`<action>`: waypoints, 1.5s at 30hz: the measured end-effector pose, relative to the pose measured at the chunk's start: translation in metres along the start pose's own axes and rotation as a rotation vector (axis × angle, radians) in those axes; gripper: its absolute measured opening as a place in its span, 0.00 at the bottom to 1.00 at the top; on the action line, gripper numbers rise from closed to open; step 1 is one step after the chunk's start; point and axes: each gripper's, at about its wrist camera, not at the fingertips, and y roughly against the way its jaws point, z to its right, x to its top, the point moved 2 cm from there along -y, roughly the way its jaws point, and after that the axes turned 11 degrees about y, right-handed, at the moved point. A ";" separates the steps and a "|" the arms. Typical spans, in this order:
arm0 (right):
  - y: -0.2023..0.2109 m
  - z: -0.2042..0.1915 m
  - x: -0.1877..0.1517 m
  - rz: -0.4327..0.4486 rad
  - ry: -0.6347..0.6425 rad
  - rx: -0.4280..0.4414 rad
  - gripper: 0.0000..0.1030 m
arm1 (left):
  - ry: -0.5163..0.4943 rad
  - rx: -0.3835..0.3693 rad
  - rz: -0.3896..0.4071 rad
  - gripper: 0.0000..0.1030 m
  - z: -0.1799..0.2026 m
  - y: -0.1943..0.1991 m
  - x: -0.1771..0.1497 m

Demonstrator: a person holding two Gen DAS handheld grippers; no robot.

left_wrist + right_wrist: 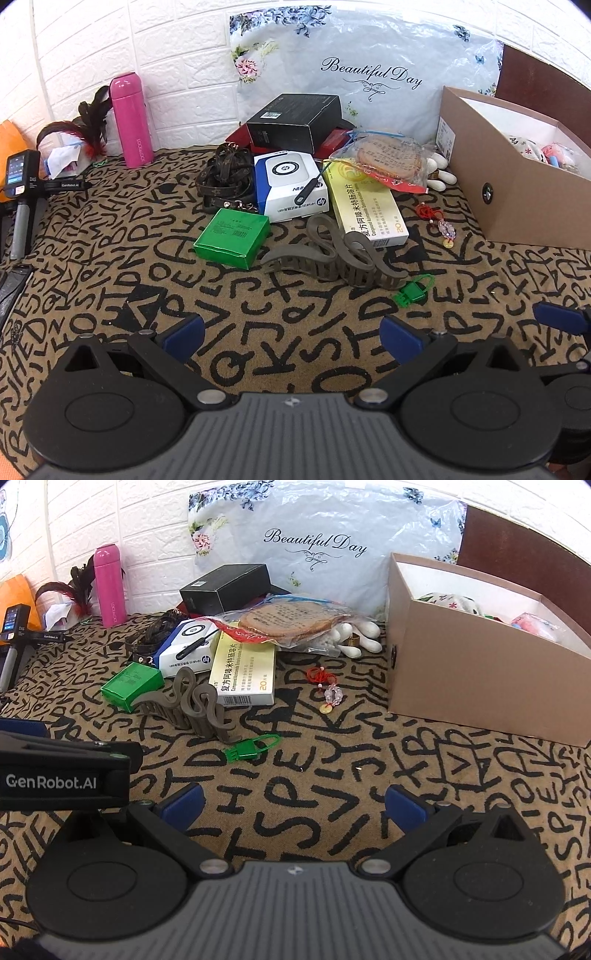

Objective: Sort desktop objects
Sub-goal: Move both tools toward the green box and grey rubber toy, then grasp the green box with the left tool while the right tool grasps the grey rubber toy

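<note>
Both grippers, left gripper [291,334] and right gripper [293,805], are hovering wide open and empty over the patterned cloth [332,775]. Sorting appears to be at the selection stage. Largest first: cardboard box [480,686] is standing at right, partly filled; medicine box [245,672], green box [131,685] and hair claw [192,705] are lying clustered just beside one another; green padlock [247,751] is lying nearest. Next move likely calls for descending over one item.
</note>
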 end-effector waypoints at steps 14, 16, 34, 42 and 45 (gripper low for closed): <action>-0.014 -0.018 0.013 0.089 0.055 0.122 0.98 | 0.100 -0.083 -0.016 0.99 -0.053 -0.030 0.029; -0.018 -0.022 0.017 0.099 0.074 0.138 0.98 | 0.105 -0.088 -0.021 0.97 -0.057 -0.036 0.034; -0.067 -0.039 0.045 0.144 0.160 0.244 0.81 | 0.082 -0.071 -0.066 0.94 -0.072 -0.110 0.071; -0.079 -0.044 0.048 0.144 0.183 0.290 0.64 | 0.057 -0.065 -0.079 0.93 -0.069 -0.132 0.074; -0.083 -0.044 0.048 0.127 0.182 0.309 0.49 | 0.025 -0.049 -0.060 0.83 -0.066 -0.133 0.073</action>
